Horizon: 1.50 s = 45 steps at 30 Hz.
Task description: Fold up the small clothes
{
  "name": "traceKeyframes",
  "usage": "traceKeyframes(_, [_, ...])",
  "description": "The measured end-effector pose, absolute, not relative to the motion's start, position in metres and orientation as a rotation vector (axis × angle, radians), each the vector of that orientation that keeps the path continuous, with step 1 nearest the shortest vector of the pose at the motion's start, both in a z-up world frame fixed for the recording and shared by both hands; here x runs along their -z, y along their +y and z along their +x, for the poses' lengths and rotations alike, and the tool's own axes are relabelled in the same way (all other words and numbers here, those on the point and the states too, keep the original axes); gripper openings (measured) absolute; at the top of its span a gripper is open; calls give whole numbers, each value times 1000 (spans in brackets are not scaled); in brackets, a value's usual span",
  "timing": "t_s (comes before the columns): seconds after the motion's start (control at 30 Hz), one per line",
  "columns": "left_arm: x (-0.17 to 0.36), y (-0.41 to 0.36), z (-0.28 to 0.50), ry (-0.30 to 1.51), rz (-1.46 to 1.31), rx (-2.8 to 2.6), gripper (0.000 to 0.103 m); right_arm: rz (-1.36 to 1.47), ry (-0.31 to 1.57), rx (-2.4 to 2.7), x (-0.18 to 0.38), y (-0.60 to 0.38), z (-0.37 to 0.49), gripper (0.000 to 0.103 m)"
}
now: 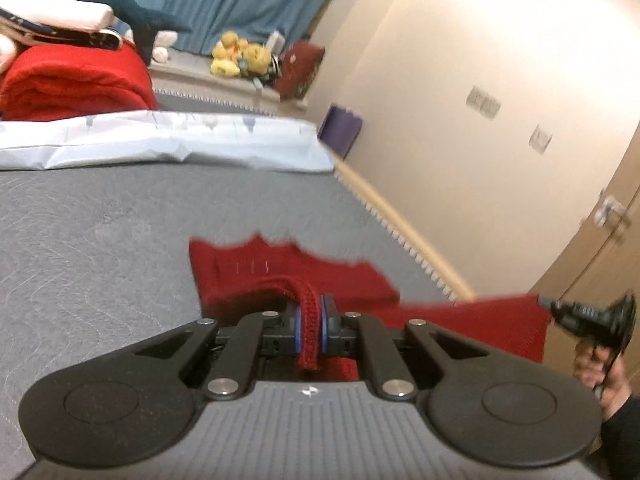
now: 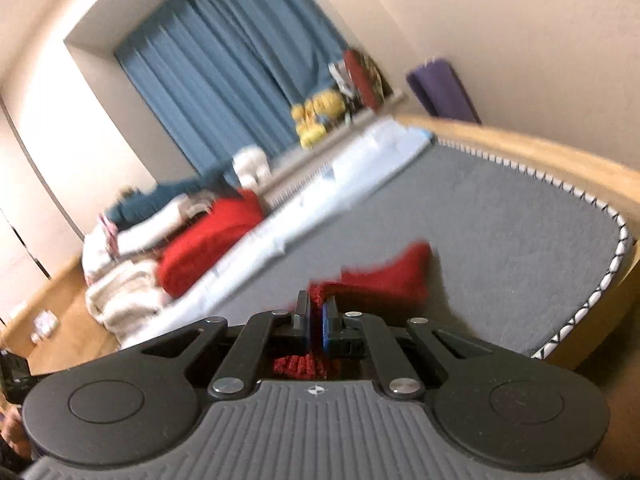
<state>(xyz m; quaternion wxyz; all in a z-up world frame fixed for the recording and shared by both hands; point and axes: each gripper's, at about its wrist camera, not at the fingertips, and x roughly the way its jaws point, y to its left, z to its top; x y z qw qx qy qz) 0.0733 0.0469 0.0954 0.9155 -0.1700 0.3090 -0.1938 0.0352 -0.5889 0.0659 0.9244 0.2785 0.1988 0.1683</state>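
A small red knitted garment (image 1: 288, 276) is lifted above the grey mattress (image 1: 100, 232). My left gripper (image 1: 311, 312) is shut on its ribbed edge, which runs between the blue pads. The garment stretches right to my right gripper (image 1: 548, 303), seen at the right edge of the left wrist view pinching the other end. In the right wrist view my right gripper (image 2: 318, 312) is shut on the red knit, and the rest of the garment (image 2: 392, 272) hangs ahead over the mattress (image 2: 500, 232). Both views are blurred.
A pale blue sheet (image 1: 160, 140) lies folded across the far side of the mattress. A red blanket (image 1: 76, 80) with white bedding is piled at the far left. Plush toys (image 1: 240, 56) sit on the sill by the blue curtain. A wooden bed rim (image 2: 560, 160) and wall bound the right.
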Motion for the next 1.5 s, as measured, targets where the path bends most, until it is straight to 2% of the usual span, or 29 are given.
traceKeyframes(0.07, [-97,61,76,645,-405,397,9,581,385,-344,-66,-597,29,4])
traceKeyframes(0.17, [-70,67,118,736,-413,345,9,565,451,-298,-49,-598,60,4])
traceKeyframes(0.43, [23,76,296,991,-443,195,10,647,685,-93,27,-596,233,4])
traceKeyframes(0.5, [46,81,333,1009,-490,170,16,678,710,-14,53,-599,268,7])
traceKeyframes(0.57, [67,86,352,1054,-581,89,18,672,715,91,74,-598,283,10])
traceKeyframes(0.63, [72,89,364,1070,-582,79,34,683,735,151,82,-601,290,10])
traceKeyframes(0.67, [71,88,368,1064,-555,90,54,712,732,144,83,-603,291,11])
traceKeyframes(0.7, [70,86,368,1061,-525,100,65,727,726,123,83,-606,293,14])
traceKeyframes(0.73, [71,85,370,1068,-483,113,66,717,730,105,83,-605,295,18])
traceKeyframes(0.8, [80,87,372,1106,-438,119,66,649,761,83,88,-601,298,49])
traceKeyframes(0.83, [87,86,374,1132,-425,113,66,614,785,67,93,-596,300,53])
traceKeyframes(1.03, [117,71,368,1222,-300,169,66,491,919,-2,132,-571,310,54])
traceKeyframes(1.3, [136,44,379,1199,-269,184,65,511,897,5,135,-562,327,55])
traceKeyframes(1.33, [136,43,381,1198,-276,181,64,519,897,1,136,-562,329,53])
traceKeyframes(1.37, [137,40,382,1194,-270,178,62,518,896,-3,135,-564,331,47])
traceKeyframes(1.43, [134,34,385,1181,-254,173,47,533,885,-23,135,-563,335,30])
traceKeyframes(1.47, [132,33,387,1173,-250,170,25,545,879,-42,134,-563,337,13])
traceKeyframes(1.5, [129,34,387,1163,-256,172,15,535,871,-47,132,-560,338,10])
